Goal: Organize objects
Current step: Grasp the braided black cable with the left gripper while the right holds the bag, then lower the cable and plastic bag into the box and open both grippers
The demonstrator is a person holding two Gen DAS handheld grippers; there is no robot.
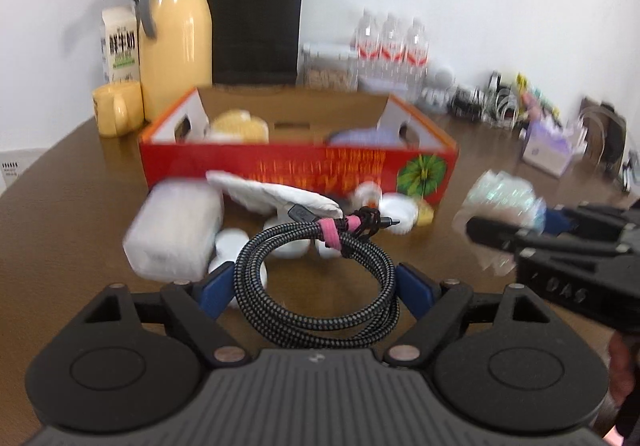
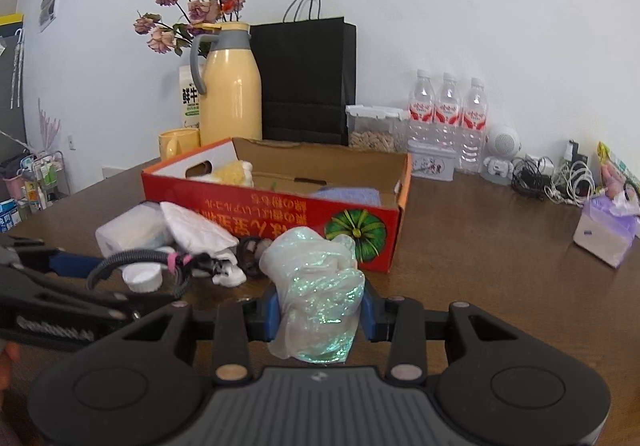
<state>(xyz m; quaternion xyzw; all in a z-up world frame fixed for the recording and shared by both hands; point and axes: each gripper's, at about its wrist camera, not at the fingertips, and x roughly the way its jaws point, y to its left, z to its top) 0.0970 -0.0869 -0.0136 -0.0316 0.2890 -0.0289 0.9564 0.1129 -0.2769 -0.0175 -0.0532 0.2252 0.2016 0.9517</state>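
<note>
A coiled black braided cable (image 1: 320, 242) with a pink tie sits between the blue pads of my left gripper (image 1: 316, 282), which is shut on it; in the right wrist view the cable (image 2: 132, 258) hangs off the table in that gripper (image 2: 80, 266). My right gripper (image 2: 320, 306) is shut on a crumpled iridescent plastic bag (image 2: 316, 278), seen also at the right of the left wrist view as the bag (image 1: 504, 198). Behind stands an open red cardboard box (image 2: 280, 206) with a yellow item and a purple cloth inside. In front of the box lie a white tissue pack (image 1: 176, 230), a white bag (image 1: 272, 194) and small white lids (image 1: 396, 212).
Along the wall stand a yellow jug (image 2: 230, 86), a mug (image 2: 178, 142), a milk carton, a black paper bag (image 2: 304, 78), a nut container (image 2: 372, 130) and three water bottles (image 2: 448, 114). Tangled cables (image 2: 560, 182) and a purple tissue pack (image 2: 608, 230) sit at the right.
</note>
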